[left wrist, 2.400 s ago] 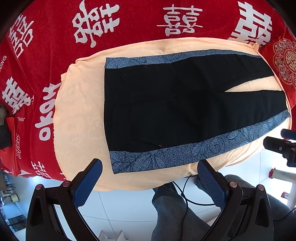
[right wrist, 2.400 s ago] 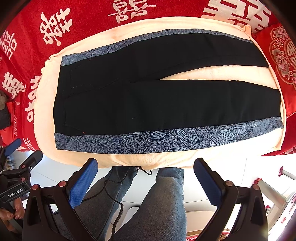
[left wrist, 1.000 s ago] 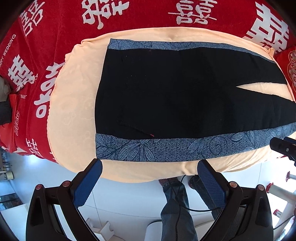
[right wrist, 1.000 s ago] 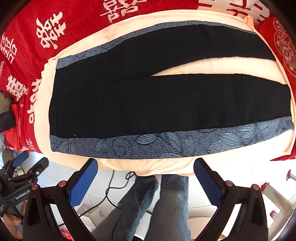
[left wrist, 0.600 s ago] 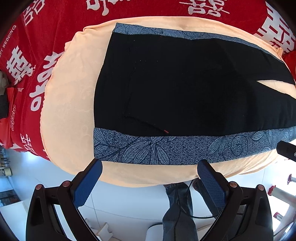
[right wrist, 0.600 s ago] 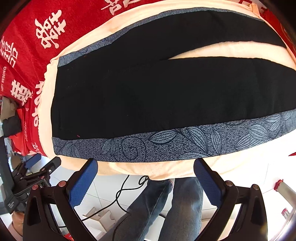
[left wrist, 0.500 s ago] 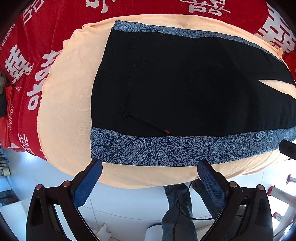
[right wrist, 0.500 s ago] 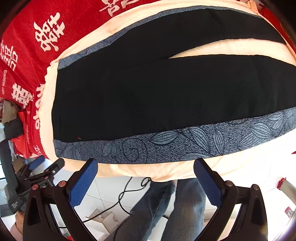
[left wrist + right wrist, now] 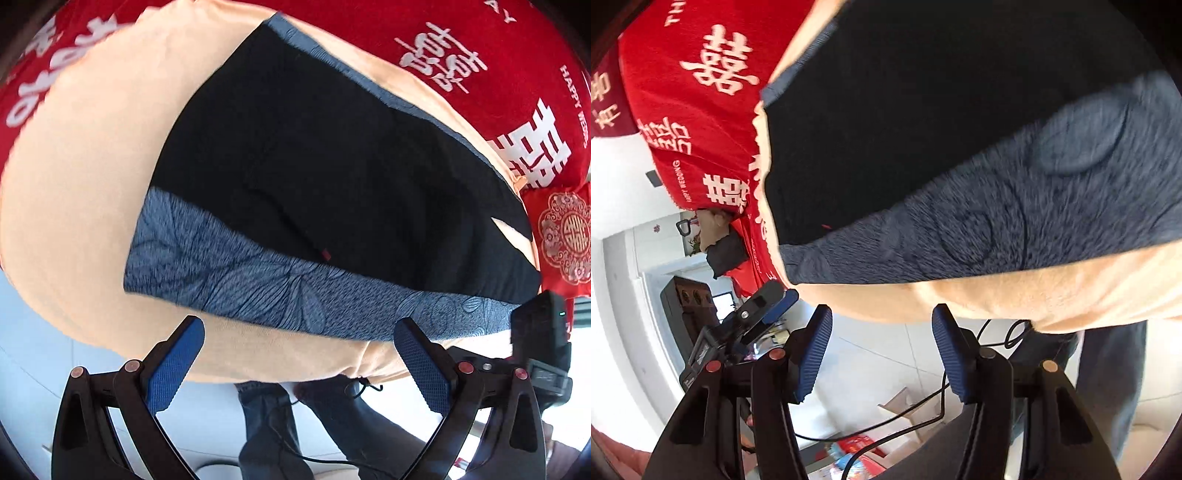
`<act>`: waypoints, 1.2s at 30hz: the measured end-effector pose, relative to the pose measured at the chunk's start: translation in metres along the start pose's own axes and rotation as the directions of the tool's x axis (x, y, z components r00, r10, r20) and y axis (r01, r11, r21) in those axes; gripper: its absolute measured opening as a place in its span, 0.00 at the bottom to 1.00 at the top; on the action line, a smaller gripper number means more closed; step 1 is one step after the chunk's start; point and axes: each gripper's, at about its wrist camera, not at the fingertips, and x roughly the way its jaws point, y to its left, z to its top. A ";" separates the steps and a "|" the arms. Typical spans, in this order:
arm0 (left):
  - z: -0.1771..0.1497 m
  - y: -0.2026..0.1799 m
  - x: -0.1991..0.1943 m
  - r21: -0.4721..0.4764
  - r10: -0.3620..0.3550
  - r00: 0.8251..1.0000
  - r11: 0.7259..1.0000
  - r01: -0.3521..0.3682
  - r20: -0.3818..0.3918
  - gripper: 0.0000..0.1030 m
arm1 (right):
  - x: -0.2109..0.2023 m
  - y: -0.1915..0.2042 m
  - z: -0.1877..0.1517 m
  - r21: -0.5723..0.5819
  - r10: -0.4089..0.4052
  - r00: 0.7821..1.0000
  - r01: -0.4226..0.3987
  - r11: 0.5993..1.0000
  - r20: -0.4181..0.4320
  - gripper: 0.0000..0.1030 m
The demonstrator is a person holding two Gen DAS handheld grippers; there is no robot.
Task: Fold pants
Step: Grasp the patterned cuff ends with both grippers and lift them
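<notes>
Pants blurred, leg ends cut off; claws empty.

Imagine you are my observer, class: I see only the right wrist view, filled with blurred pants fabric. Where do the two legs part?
Observer: In the left wrist view, the pants part at the far right, where a wedge of the peach cloth shows, beside a red cushion.
Operator: Is the left gripper open?
Observer: Yes. The left gripper is wide open and empty, its fingertips at the peach cloth's near edge.
</notes>
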 end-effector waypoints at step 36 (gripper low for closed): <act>0.079 -0.005 -0.020 -0.169 -0.128 0.989 0.976 0.138 0.071 0.28 | -0.129 -0.001 0.056 0.075 0.226 0.942 -0.251 0.965 0.250 0.07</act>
